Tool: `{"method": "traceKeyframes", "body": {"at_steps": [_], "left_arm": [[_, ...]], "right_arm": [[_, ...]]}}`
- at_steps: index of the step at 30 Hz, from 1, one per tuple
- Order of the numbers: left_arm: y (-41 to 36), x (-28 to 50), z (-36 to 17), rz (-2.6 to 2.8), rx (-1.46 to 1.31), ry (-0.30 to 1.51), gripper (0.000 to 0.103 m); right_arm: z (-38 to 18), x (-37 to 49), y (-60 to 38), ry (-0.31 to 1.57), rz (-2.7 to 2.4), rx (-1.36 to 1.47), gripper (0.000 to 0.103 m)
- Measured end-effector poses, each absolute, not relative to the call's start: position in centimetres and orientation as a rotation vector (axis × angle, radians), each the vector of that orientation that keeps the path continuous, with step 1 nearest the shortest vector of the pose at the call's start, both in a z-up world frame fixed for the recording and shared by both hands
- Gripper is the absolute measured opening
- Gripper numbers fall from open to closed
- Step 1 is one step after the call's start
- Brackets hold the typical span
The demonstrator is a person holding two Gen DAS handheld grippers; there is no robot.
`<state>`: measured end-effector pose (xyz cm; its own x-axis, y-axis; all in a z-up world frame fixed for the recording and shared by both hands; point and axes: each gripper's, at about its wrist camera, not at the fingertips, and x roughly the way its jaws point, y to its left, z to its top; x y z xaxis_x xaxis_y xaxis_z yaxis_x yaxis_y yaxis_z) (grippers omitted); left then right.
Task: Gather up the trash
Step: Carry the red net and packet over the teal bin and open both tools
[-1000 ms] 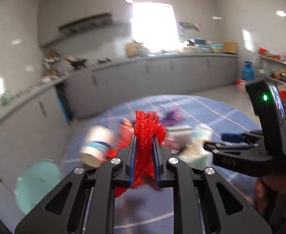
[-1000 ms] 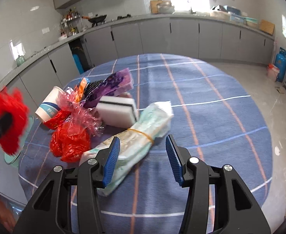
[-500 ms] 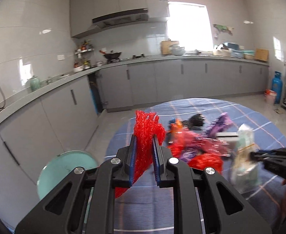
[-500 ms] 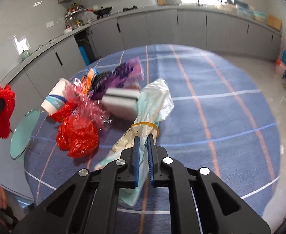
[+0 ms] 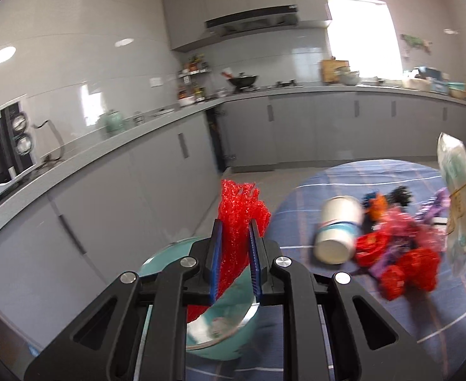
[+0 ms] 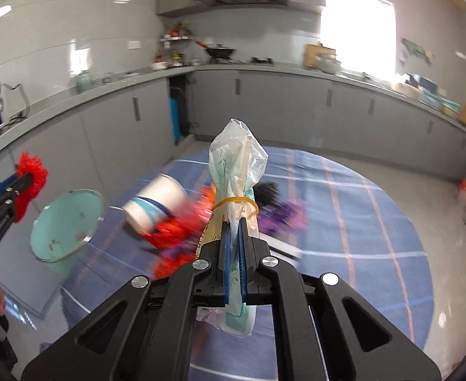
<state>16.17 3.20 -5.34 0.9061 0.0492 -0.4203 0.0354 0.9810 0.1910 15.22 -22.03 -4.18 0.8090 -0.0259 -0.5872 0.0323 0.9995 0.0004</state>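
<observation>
Left tongs [image 5: 235, 247] clamp a red mesh scrap [image 5: 239, 209] above the teal bin [image 5: 223, 343]. Right tongs [image 6: 234, 244] are closed tight on a rubber-banded plastic bag [image 6: 236, 171], lifted off the counter [image 6: 376, 222], right of that bin.

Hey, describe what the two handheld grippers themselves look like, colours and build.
Both match. The left gripper and right gripper are matte black plastic frames with triangular cut-outs, round silver screw heads at the joints, and two narrow fingers faced with ribbed blue pads. No cables or printed markings are visible. No sleeve is visible.
</observation>
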Motion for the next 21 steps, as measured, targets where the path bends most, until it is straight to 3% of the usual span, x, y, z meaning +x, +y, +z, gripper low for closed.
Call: {"method": "traceKeyframes", "body": {"at_steps": [21], "left_arm": [[12.0, 20.2, -6.1, 0.224, 0.112, 0.498, 0.017]], "right_arm": [[-4.7, 23.0, -8.7, 0.632, 0.287, -0.060, 0.005]]}}
